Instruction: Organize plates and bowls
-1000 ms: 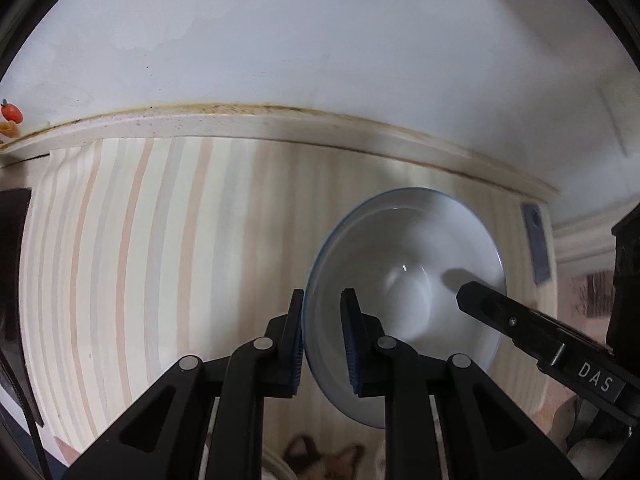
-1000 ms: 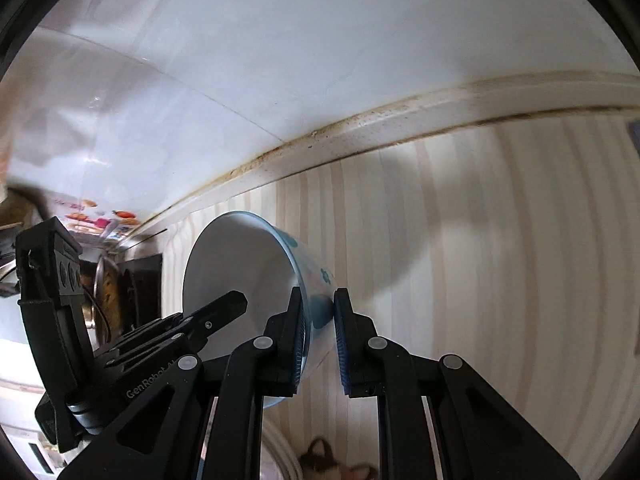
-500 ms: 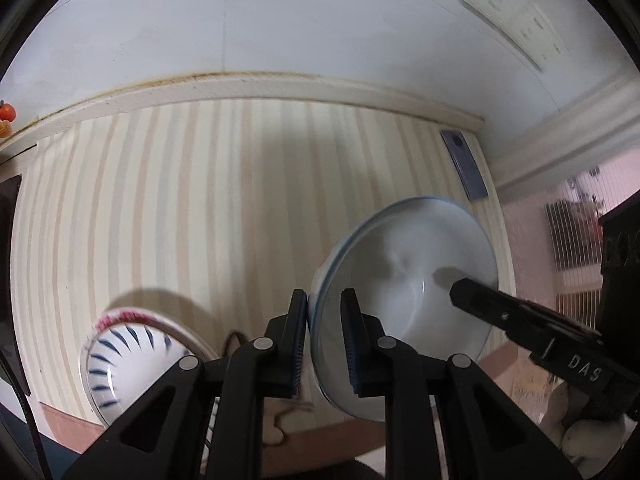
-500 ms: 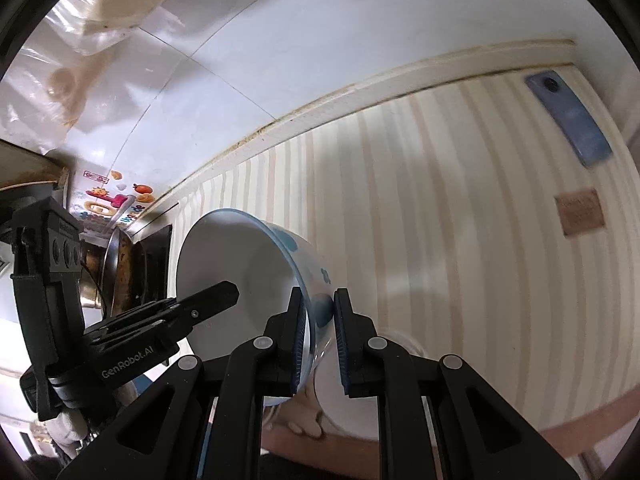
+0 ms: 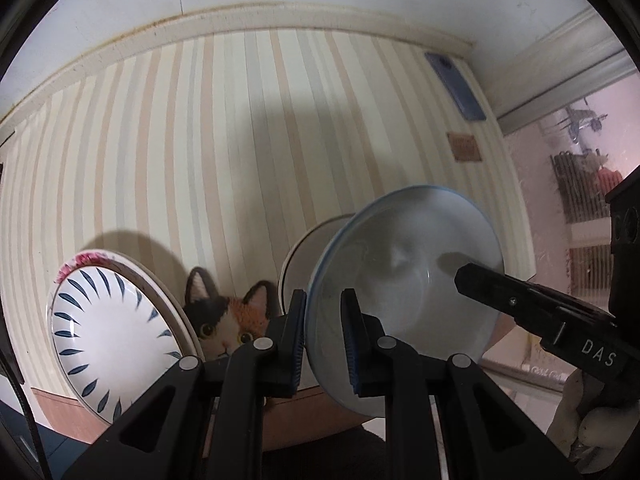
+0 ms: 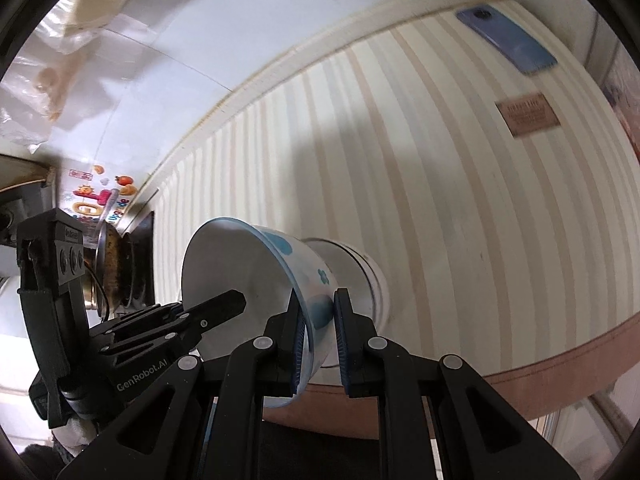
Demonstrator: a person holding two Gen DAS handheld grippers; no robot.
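A white bowl (image 5: pixel 404 280) with a blue rim and blue flower prints (image 6: pixel 240 276) hangs tilted in the air, carried by both grippers. My left gripper (image 5: pixel 323 300) is shut on one side of its rim. My right gripper (image 6: pixel 316 300) is shut on the opposite wall, one pad inside and one outside. Directly beneath stands a plain white bowl (image 5: pixel 304 252), also seen behind the held bowl in the right wrist view (image 6: pixel 356 276). A white plate with dark blue leaf strokes (image 5: pixel 108 328) lies at the left on a pink-patterned plate.
The striped tablecloth (image 5: pixel 240 140) covers the table, whose brown front edge (image 6: pixel 560 356) is close. A cat-shaped mat (image 5: pixel 224 320) lies between plate and bowls. A blue phone (image 6: pixel 506 40) and a brown tag (image 6: pixel 527 114) sit far right. A pan (image 6: pixel 112 272) stands far left.
Both grippers have carried the bowl across the table toward its front edge. The striped plate, the cat mat and the plain white bowl have come into view beneath.
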